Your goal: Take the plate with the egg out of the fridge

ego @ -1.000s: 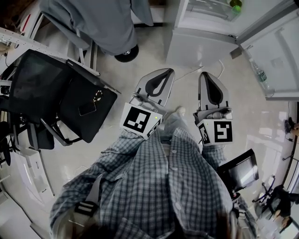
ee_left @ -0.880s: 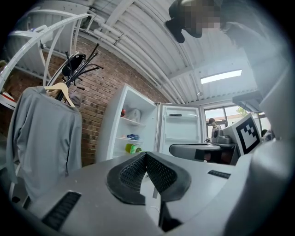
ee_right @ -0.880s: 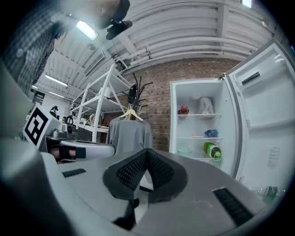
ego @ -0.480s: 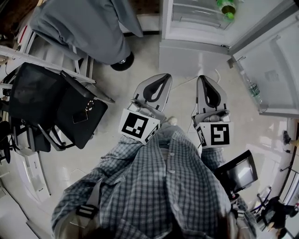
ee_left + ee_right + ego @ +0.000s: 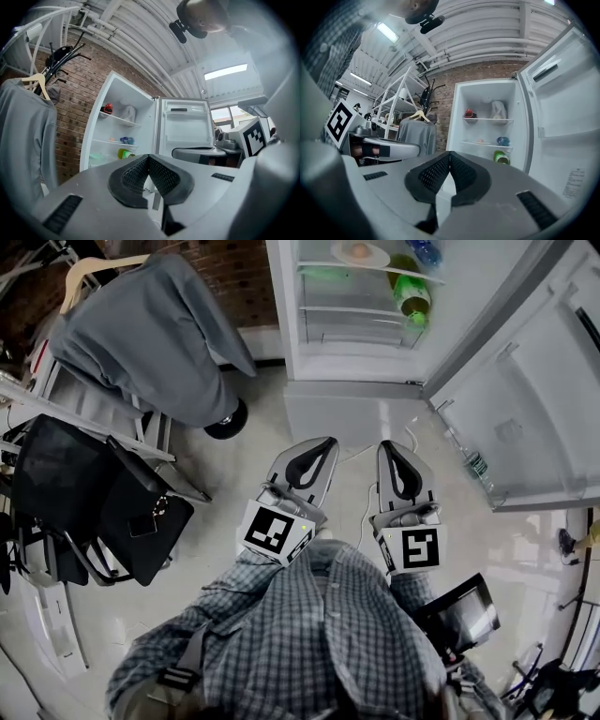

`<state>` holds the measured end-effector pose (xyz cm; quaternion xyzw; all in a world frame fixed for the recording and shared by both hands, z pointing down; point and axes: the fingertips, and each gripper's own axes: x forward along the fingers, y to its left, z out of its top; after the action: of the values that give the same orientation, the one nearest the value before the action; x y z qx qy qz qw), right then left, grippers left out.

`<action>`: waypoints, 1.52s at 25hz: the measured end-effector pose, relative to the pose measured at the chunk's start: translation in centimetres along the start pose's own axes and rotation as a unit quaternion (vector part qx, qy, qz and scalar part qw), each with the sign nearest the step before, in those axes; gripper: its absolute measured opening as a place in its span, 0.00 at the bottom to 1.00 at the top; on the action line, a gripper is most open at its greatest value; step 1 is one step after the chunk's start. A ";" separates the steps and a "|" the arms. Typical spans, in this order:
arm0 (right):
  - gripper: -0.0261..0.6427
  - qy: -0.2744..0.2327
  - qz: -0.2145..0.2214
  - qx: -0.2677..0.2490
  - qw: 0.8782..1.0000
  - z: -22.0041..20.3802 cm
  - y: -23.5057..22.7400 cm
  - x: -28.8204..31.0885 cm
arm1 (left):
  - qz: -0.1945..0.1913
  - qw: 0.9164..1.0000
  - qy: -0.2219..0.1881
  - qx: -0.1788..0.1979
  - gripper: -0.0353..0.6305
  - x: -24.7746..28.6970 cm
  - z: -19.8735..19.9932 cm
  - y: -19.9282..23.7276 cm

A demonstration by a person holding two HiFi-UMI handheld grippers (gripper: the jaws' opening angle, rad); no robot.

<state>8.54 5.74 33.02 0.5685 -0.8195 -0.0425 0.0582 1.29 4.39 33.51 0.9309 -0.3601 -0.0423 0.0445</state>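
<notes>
The plate with the egg is seen on a shelf inside the open fridge, at the far side. A green bottle is seen on the shelf below, to the right. The door is swung wide to the right. Nearer, the left claw and the right claw are held level, side by side above the floor, well apart from the fridge. Both are pressed together with nothing between them. A grey garment is hung at the far left.
</notes>
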 end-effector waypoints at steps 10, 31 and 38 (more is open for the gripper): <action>0.05 -0.005 0.005 0.018 1.000 -0.6 -2.7 2.1 | 0.007 1.000 0.009 0.000 0.06 2.6 -0.3 0.3; 0.05 0.002 -0.026 0.021 0.999 -1.0 -13.2 14.2 | -0.034 0.999 0.018 0.002 0.06 18.6 -0.1 7.6; 0.05 0.004 -0.003 0.006 1.000 -1.1 -14.6 21.0 | -0.018 1.000 0.011 -0.003 0.06 22.6 0.2 12.9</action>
<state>14.91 -19.08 33.09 0.5716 -0.8177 -0.0355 0.0582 9.31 -20.33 33.67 0.9376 -0.3423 -0.0340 0.0504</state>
